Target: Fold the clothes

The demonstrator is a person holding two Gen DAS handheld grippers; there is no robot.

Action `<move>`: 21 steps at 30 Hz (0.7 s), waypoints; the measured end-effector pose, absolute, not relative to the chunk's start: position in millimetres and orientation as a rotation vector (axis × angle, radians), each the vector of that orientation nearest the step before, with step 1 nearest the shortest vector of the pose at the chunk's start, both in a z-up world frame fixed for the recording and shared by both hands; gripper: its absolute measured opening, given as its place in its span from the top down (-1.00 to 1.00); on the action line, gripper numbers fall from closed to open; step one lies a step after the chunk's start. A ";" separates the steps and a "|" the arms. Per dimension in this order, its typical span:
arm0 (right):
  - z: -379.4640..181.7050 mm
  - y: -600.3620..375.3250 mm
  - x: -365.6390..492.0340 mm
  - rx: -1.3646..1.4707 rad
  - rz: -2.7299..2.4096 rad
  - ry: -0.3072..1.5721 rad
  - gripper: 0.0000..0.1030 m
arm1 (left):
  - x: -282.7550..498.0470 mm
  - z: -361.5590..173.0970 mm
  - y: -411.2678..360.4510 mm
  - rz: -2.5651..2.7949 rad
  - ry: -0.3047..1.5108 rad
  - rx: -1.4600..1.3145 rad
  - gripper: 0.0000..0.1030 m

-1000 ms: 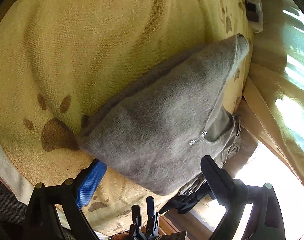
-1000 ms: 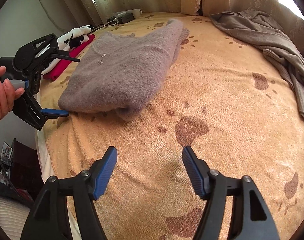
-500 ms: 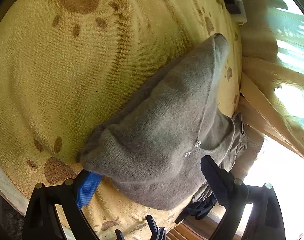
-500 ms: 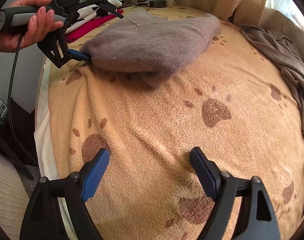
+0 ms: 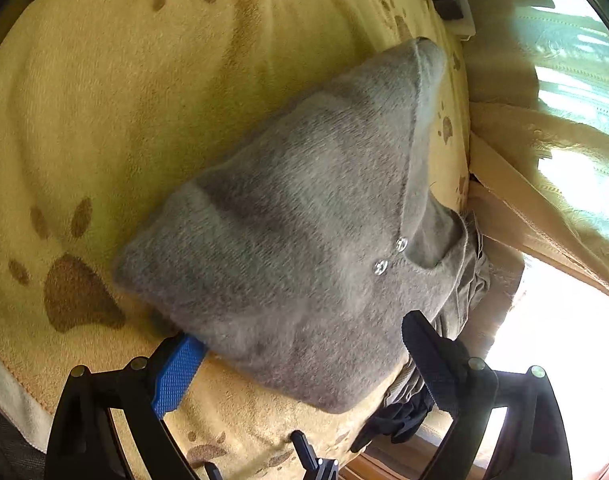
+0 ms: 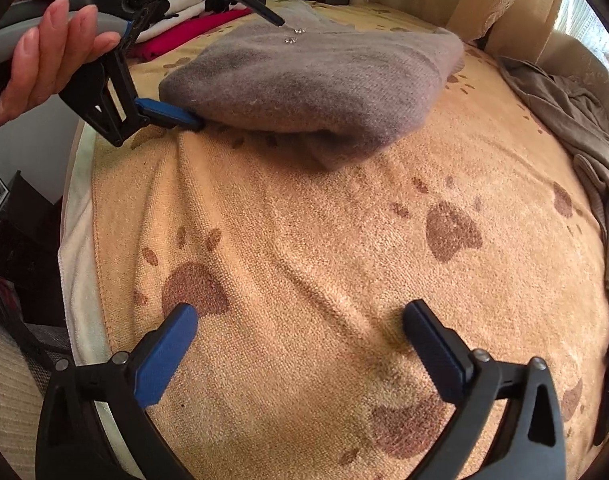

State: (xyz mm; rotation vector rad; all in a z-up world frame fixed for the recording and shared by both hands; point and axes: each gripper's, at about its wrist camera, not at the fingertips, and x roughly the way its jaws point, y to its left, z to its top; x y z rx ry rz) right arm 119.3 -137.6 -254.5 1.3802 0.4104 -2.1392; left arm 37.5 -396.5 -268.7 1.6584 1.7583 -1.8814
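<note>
A folded grey fuzzy cardigan (image 5: 304, 232) with two shiny buttons lies on the paw-print blanket (image 5: 104, 100); it also shows in the right wrist view (image 6: 316, 80). My left gripper (image 5: 300, 344) is open, jaws set wide around the cardigan's near edge, one finger under it and one above. In the right wrist view the left gripper (image 6: 236, 72) straddles the cardigan's left end, held by a hand. My right gripper (image 6: 300, 340) is open and empty above bare blanket (image 6: 304, 260), well short of the cardigan.
An unfolded brown-grey garment (image 6: 564, 120) lies at the blanket's right edge. Folded red and white clothes (image 6: 184, 28) sit behind the cardigan. Dark and grey clothes (image 5: 460, 304) lie by the curtain (image 5: 544, 160). A power strip (image 5: 448, 0) sits at the far edge.
The left gripper has slid further around the cardigan's edge and lifted that end slightly. The right gripper has drawn back and lowered over the blanket, staying open.
</note>
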 end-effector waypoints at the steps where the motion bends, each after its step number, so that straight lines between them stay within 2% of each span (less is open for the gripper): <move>1: -255.5 -137.4 119.8 1.381 -2.138 0.420 -1.00 | 35.7 -268.1 -399.0 -1.870 1.772 1.643 -0.87; 6: -259.4 -135.3 122.3 1.377 -2.140 0.453 -1.00 | 25.7 -262.0 -405.7 -1.885 1.805 1.621 -0.87; 9: -261.6 -131.0 124.7 1.363 -2.148 0.453 -1.00 | 18.8 -249.6 -402.5 -1.972 1.765 1.617 -0.84; 11: -262.0 -127.0 125.1 1.371 -2.155 0.438 -1.00 | 16.9 -245.6 -404.6 -1.987 1.743 1.624 -0.48; 12: -261.2 -124.1 124.6 1.379 -2.162 0.412 -1.00 | 16.0 -243.5 -405.6 -1.994 1.732 1.628 -0.40; 13: -260.3 -121.3 124.1 1.387 -2.168 0.385 -0.99 | 13.5 -242.8 -406.8 -2.005 1.722 1.628 -0.21; 14: -258.9 -118.0 123.4 1.386 -2.177 0.357 -0.89 | 10.9 -242.1 -408.0 -2.015 1.712 1.629 0.02; 16: -254.9 -110.1 120.7 1.361 -2.199 0.302 -0.55 | 3.8 -239.4 -409.1 -2.049 1.697 1.641 0.30; 17: -253.7 -106.9 117.6 1.356 -2.205 0.276 -0.32 | 2.7 -237.4 -411.1 -2.064 1.696 1.645 0.35; 21: -248.2 -108.5 102.5 1.328 -2.231 0.219 -0.21 | -7.5 -229.8 -412.2 -2.098 1.690 1.655 0.40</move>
